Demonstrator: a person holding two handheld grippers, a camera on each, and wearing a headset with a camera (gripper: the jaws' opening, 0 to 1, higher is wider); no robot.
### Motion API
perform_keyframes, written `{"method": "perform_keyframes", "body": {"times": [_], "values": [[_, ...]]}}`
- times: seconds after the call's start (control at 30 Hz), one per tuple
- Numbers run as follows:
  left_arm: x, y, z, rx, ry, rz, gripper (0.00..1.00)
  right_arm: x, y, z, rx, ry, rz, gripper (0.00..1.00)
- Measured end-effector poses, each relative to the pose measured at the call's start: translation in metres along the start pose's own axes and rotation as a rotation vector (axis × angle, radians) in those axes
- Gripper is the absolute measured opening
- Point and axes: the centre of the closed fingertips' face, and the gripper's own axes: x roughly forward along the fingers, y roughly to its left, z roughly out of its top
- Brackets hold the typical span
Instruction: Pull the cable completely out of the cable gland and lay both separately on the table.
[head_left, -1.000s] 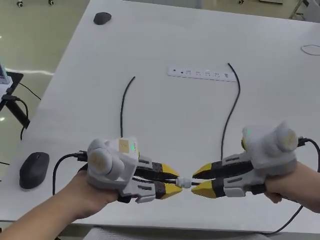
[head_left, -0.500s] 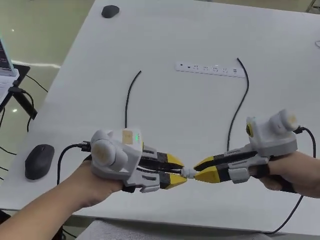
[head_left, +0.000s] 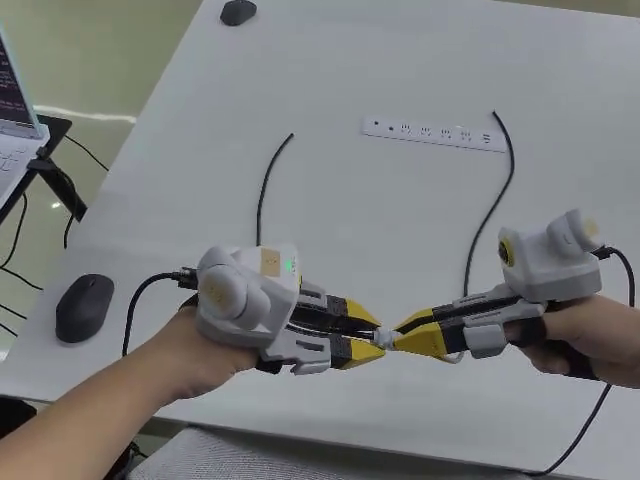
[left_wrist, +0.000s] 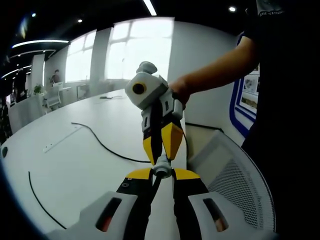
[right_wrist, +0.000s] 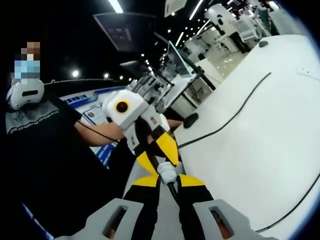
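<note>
Finding: the left gripper (head_left: 377, 337) has its jaws clamped on the small pale-grey plastic cable gland (left_wrist: 161, 169), which sits at their tips. The right gripper (head_left: 398, 338) meets it tip-to-tip, jaws closed, apparently on the thin black cable (right_wrist: 173, 191) running back between them. Gland axis lies along both jaw lines, above the white table (head_left: 400, 220). Judgement: a straight, opposed pull is required.

1. Table (head_left: 400, 60): white, plain flat top.
2. Floor (head_left: 90, 60): glossy, pale, with a bright reflected streak.
3. Windows (left_wrist: 125, 50): tall, daylit, along the far side.
4. Wall (left_wrist: 195, 45): white, beside the windows.
5. Ceiling lights (right_wrist: 116, 6): strips and spots on a dark ceiling.
</note>
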Motion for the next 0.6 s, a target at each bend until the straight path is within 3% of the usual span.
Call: {"method": "perform_keyframes", "body": {"times": [0.17, 0.4, 0.6], "values": [[0.003, 0.002, 0.003, -0.010, 0.000, 0.007, 0.15, -0.001, 0.000, -0.002, -0.009, 0.017, 0.023, 0.09], [0.008, 0.005, 0.006, -0.016, 0.000, 0.017, 0.15, -0.010, -0.002, 0.000, -0.008, -0.010, 0.037, 0.08], [0.012, 0.006, 0.001, -0.086, 0.011, 0.014, 0.15, -0.010, -0.004, -0.004, -0.271, 0.054, -0.036, 0.07]]}}
